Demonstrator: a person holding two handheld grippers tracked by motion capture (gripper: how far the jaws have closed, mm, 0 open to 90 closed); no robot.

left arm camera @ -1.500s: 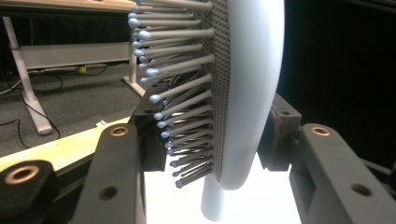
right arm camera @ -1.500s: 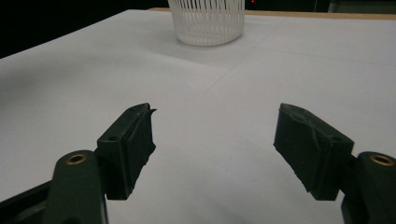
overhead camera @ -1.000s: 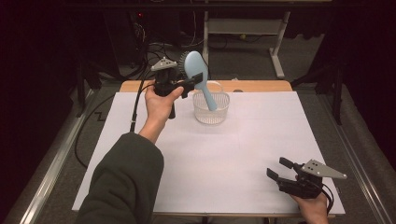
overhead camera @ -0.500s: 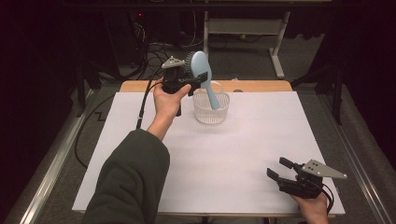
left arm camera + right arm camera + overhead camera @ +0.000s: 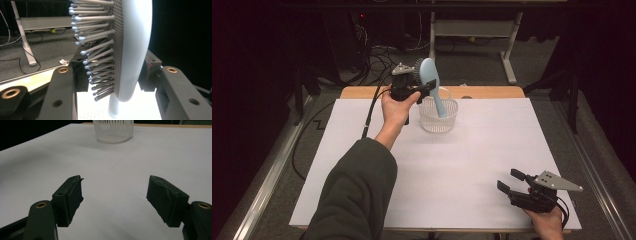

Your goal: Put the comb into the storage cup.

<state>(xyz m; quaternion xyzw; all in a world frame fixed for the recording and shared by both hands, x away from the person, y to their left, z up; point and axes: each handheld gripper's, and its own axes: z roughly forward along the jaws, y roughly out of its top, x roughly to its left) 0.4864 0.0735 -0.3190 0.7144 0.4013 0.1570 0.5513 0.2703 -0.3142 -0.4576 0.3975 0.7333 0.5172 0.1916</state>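
Jaws of your left gripper (image 5: 428, 89) clamp the pale blue hairbrush (image 5: 430, 75) by its head, upper centre of the high view, handle dipping into the white basket (image 5: 438, 116); it looks light, rigid and slick, so grip the solid back, while your right gripper (image 5: 508, 182) sits open and empty

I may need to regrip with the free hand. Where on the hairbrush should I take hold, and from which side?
Take the hairbrush at the bare stretch of handle just above the basket rim, coming from the right of the high view. The left tool is shut on the head from the other side, bristles stick out of the head, and the handle's lower end sits inside the basket. The right tool is open.
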